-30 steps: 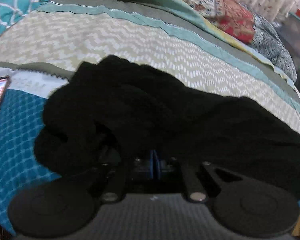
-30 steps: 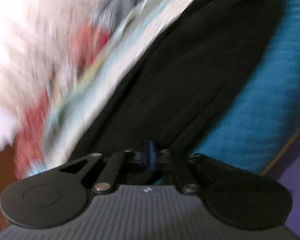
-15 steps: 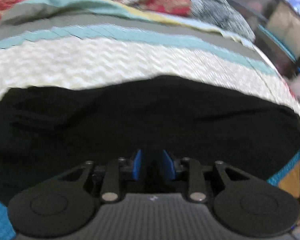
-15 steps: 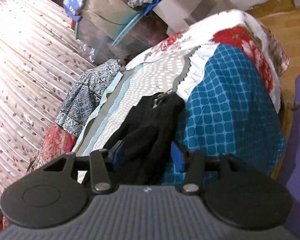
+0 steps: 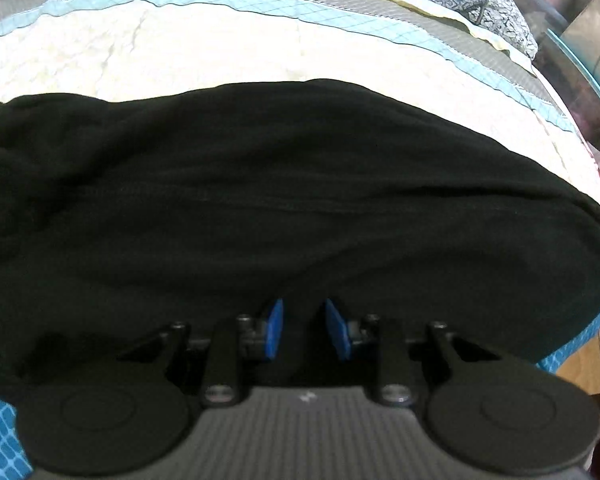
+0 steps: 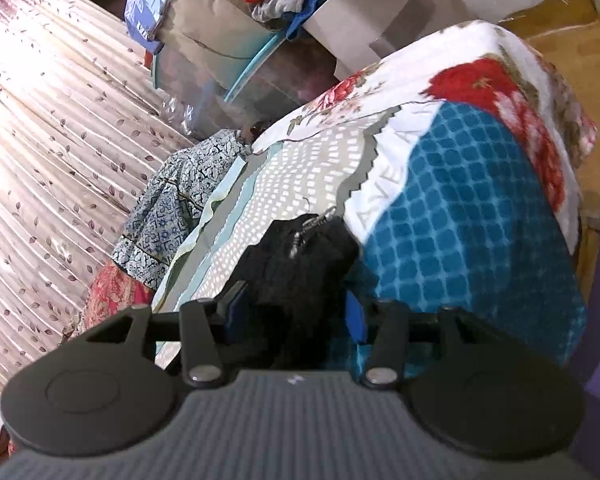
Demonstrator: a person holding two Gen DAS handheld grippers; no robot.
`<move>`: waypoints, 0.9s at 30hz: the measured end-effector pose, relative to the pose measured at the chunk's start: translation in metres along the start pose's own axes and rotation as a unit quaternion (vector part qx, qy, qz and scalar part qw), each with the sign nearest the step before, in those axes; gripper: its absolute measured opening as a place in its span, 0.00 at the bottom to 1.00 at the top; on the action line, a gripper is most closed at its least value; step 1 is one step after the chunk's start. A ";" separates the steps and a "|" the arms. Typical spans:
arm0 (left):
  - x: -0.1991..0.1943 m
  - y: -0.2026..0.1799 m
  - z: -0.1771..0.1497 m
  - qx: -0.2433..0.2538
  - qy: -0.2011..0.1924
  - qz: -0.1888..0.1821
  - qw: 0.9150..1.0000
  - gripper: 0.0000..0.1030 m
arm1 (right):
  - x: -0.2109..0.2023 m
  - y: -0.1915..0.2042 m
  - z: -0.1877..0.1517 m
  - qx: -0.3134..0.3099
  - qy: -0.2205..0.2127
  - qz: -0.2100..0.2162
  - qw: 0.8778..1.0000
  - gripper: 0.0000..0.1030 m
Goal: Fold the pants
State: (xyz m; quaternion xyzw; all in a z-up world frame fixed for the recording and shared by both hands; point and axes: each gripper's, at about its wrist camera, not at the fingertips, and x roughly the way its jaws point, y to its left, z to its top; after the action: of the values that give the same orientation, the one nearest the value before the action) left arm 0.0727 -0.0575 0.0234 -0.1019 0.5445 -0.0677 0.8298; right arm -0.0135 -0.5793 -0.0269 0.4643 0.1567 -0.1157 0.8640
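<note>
Left wrist view: we are holding our left gripper (image 5: 300,328) parted over the black fleece pants (image 5: 284,208), which are lying across the patterned bed quilt (image 5: 180,56). Our right gripper (image 6: 296,316) is closing around one bunched end of the pants.

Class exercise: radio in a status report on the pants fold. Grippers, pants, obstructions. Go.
Left gripper parted, over black pants, nothing pinched. Right gripper closing, pants between its jaws. Pants lie stretched along the bedspread. No obstruction seen.
</note>
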 end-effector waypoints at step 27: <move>-0.069 0.072 -0.039 -0.003 -0.079 -0.061 0.995 0.32 | -0.055 0.192 -0.167 -0.443 0.222 0.163 0.853 0.56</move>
State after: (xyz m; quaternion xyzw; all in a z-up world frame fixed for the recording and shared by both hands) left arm 0.0092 0.0240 0.0520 -0.1426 0.4701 -0.1085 0.8642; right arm -0.0251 -0.3320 0.0538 0.0649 0.3010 0.2144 0.9269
